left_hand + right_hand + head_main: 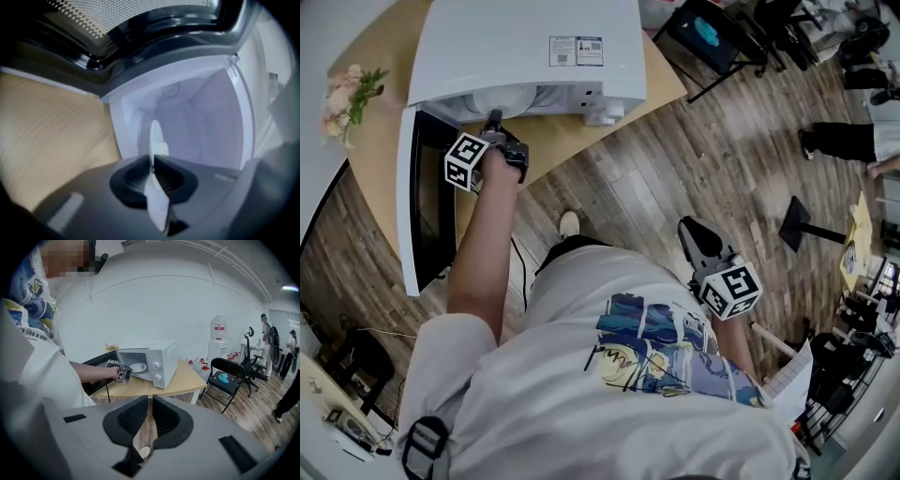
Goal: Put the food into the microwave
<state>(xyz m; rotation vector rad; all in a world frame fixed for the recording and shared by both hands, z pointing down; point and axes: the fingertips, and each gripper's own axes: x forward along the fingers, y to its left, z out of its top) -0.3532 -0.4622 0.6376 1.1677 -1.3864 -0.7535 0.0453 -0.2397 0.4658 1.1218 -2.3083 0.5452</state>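
A white microwave (525, 47) stands on a round wooden table (572, 141), and its black door (427, 202) hangs wide open to the left. My left gripper (497, 127) is at the mouth of the cavity. In the left gripper view it (153, 161) is shut on the rim of a white plate (154, 138), seen edge-on and reaching into the white cavity (201, 122). No food shows on the plate. The right gripper view shows the plate (138, 367) inside the microwave (159, 362). My right gripper (698, 234) hangs low at my side over the floor, shut and empty (150, 404).
A bunch of flowers (347, 94) sits at the table's left edge. A black folding chair (229, 376) holding something blue stands right of the table. A water dispenser (218, 336) stands by the wall. People stand at the far right, and a black stand base (802, 225) lies on the wooden floor.
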